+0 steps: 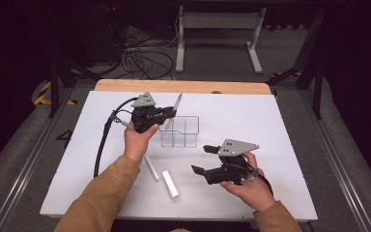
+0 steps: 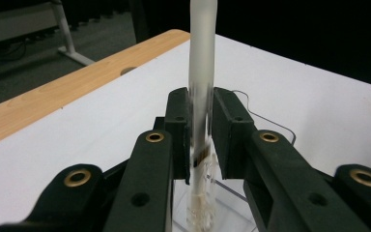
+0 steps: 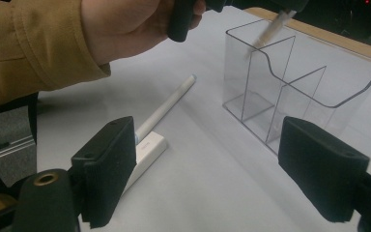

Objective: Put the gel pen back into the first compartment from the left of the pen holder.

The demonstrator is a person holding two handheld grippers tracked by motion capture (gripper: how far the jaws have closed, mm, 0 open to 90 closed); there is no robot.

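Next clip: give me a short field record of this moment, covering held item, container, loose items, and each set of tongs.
work in hand: a pen being lowered into a clear organiser
left tongs: shut on the pen, tip pointing down
pen tip: at the organiser's left end; cannot tell whether it touches the bottom
clear organiser: upright on the white table, divided into compartments
right tongs: open, nothing between them, held over the table near the organiser
loose items: slim white pen and white stick, lying flat beside each other
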